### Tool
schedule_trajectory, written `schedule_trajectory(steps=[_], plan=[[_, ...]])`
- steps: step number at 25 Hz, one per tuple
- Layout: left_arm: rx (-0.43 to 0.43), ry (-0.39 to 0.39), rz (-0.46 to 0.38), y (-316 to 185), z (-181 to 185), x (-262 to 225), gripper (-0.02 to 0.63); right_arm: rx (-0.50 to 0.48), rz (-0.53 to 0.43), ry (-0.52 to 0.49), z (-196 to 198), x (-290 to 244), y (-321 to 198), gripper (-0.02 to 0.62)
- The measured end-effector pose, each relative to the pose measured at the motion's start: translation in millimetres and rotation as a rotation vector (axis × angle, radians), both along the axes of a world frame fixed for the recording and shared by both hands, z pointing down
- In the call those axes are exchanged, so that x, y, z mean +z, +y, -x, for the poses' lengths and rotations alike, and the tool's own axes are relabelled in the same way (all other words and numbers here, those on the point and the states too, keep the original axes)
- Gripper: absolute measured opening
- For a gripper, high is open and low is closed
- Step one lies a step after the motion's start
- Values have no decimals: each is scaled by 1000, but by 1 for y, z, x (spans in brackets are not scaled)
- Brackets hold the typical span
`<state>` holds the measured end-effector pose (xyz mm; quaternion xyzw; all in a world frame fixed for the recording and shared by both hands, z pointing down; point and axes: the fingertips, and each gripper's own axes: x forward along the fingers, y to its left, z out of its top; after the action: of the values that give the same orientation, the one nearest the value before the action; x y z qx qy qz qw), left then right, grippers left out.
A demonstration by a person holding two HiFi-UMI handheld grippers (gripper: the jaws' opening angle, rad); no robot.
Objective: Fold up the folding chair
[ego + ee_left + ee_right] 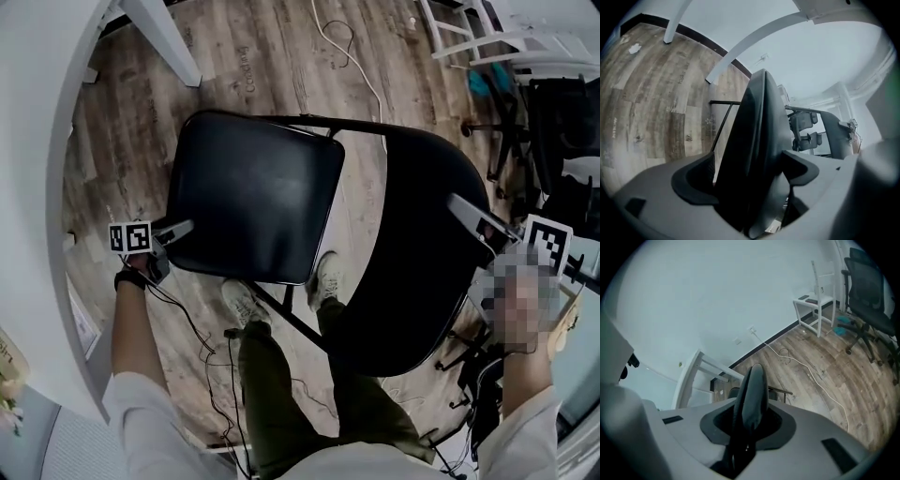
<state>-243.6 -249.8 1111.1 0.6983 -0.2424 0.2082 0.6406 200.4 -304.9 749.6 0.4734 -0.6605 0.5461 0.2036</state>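
Note:
A black folding chair stands open on the wood floor below me, its seat (253, 192) at the left and its backrest (412, 253) at the right. At the seat's near left edge my left gripper (178, 232) is open. The seat's edge (759, 131) lies between the wide jaws of the left gripper (750, 173), with a thin gap beside the left pad. My right gripper (469, 214) is at the backrest's top rim. In the right gripper view the thin rim (752, 390) is pinched between the jaws of the right gripper (747, 420).
My legs and shoes (323, 281) stand just behind the chair's frame. A white table (37, 187) curves along the left, with its leg (164, 37) on the floor. A white cable (352, 56) crosses the floor behind the chair. An office chair (525, 122) and a white stool (818, 305) stand at the right.

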Motion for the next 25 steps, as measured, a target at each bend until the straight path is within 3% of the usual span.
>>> schedule_trajectory(steps=[14,19,22,25], plan=[[-25,-96,-24,13,-36,-67,439,-23,-21,-78,-14,-39,-2,71],[-13,-85,-51,28,-71,-117,439,69,26,-82,-36,-61,14,71],[-13,-87,-66,37,-94,-145,440,206,128,-27,-63,-67,33,71],[-20,-74,-78,46,-118,-174,440,157,96,-29,-74,-79,34,71]])
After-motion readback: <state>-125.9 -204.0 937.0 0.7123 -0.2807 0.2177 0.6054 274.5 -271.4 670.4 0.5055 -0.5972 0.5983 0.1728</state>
